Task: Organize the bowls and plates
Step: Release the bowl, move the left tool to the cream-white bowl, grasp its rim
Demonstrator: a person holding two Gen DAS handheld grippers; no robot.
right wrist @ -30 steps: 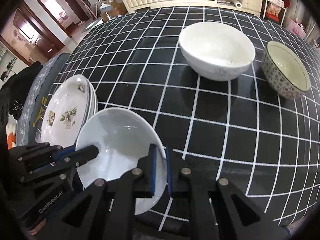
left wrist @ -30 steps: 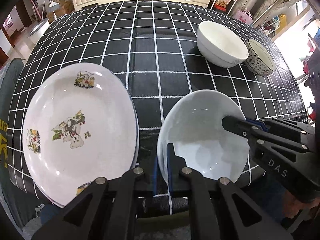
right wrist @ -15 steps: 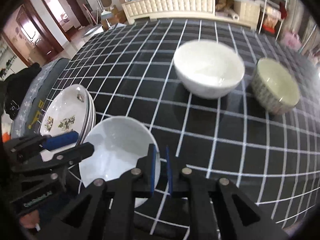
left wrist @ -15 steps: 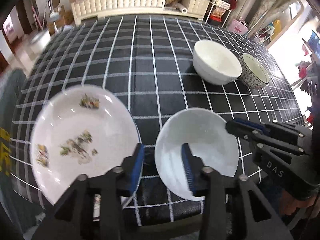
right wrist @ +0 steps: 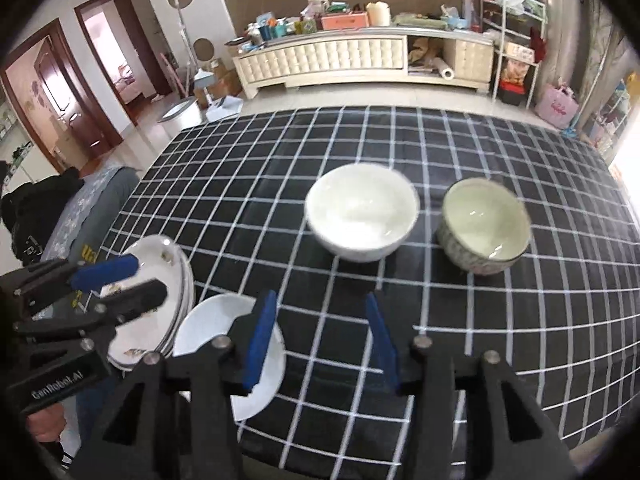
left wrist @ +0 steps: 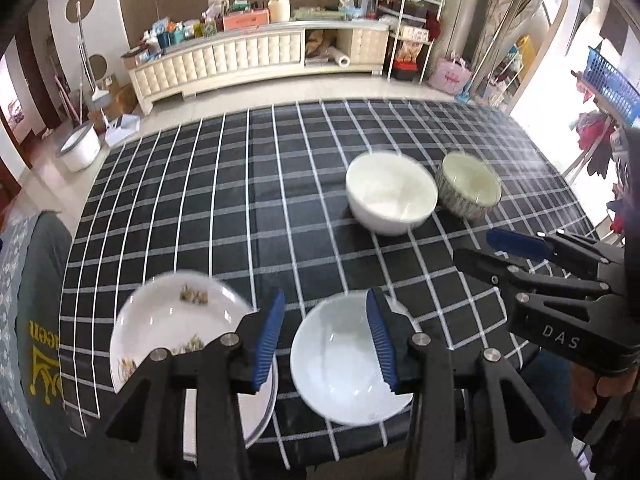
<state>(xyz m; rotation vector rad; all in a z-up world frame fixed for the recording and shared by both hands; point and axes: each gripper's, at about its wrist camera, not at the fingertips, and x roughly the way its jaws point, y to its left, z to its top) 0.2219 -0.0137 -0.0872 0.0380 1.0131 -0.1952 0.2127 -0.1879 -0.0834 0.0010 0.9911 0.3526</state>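
A plain white plate (left wrist: pixel 344 364) lies on the checked tablecloth near the front edge; it also shows in the right wrist view (right wrist: pixel 216 328). A stack of cartoon-printed plates (left wrist: pixel 168 328) sits to its left, also in the right wrist view (right wrist: pixel 168 276). A white bowl (left wrist: pixel 390 198) and a patterned bowl (left wrist: pixel 468 188) stand further back, both in the right wrist view too: white bowl (right wrist: pixel 360 212), patterned bowl (right wrist: pixel 484 224). My left gripper (left wrist: pixel 326 336) is open and empty above the white plate. My right gripper (right wrist: pixel 320 336) is open and empty.
The black checked tablecloth (left wrist: pixel 240 200) covers the table to its front edge. A chair back with grey cloth (left wrist: pixel 28 300) stands at the left. A cream cabinet (right wrist: pixel 360 56) lies beyond the table.
Both grippers let go of the white plate, opened wide and pulled up and back. The plate now lies on the cloth beside the printed stack.
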